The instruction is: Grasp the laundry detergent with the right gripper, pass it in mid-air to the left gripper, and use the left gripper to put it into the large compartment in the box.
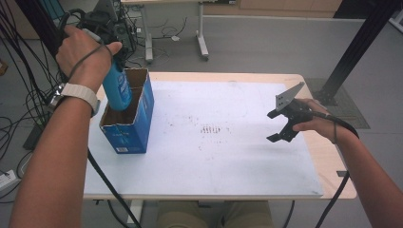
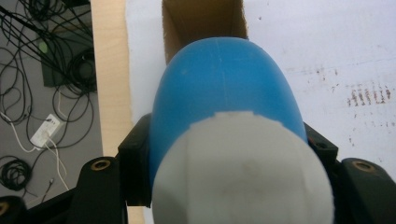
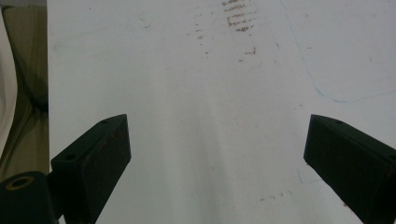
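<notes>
A blue bottle [image 1: 117, 88] with a white cap [image 2: 243, 170] hangs bottom-down in the open top of a blue cardboard box [image 1: 128, 130] at the table's left. My left gripper [image 2: 226, 154] is shut on the bottle, its black jaws pressing on both sides just below the cap. In the left gripper view the bottle's body [image 2: 224, 88] points down into the brown inside of the box [image 2: 201, 18]. My right gripper [image 1: 280, 126] hovers over the right part of the white mat, open, with nothing between its jaws. In the right gripper view my right gripper [image 3: 217, 154] looks down on bare mat.
A white mat [image 1: 214, 156] covers the wooden table [image 1: 332, 166], with faint brown marks [image 1: 211, 129] near its middle. Cables and equipment [image 1: 102, 23] lie on the floor beyond the table's left corner. A black post [image 1: 356, 47] stands at the far right.
</notes>
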`<act>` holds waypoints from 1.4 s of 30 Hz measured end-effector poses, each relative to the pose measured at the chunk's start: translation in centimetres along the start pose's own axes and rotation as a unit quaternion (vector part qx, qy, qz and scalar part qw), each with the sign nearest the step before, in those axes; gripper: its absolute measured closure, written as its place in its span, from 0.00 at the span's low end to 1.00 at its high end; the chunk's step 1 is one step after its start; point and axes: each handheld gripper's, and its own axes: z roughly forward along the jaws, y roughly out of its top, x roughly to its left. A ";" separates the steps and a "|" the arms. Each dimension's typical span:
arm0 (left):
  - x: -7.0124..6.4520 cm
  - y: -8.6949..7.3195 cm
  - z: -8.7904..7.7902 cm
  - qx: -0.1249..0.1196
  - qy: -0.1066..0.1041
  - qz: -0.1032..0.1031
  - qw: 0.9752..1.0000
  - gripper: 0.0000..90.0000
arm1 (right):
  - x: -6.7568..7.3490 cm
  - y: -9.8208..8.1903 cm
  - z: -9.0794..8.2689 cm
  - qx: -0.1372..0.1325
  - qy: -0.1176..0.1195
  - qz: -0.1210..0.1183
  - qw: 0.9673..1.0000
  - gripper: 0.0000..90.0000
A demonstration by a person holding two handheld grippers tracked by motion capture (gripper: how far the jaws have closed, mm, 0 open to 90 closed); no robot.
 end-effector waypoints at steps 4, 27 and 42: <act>0.0 0.0 0.5 0.000 0.002 0.001 1.000 0.42 | 0.0 0.0 0.0 -0.001 0.001 0.002 1.000 0.08; -0.2 -0.9 5.0 0.008 0.000 0.006 1.000 0.42 | 0.1 -0.7 0.1 0.001 -0.001 0.011 1.000 0.08; -0.3 -2.0 9.1 0.014 -0.004 0.006 1.000 0.42 | 0.1 -1.2 0.2 0.003 -0.001 0.018 1.000 0.08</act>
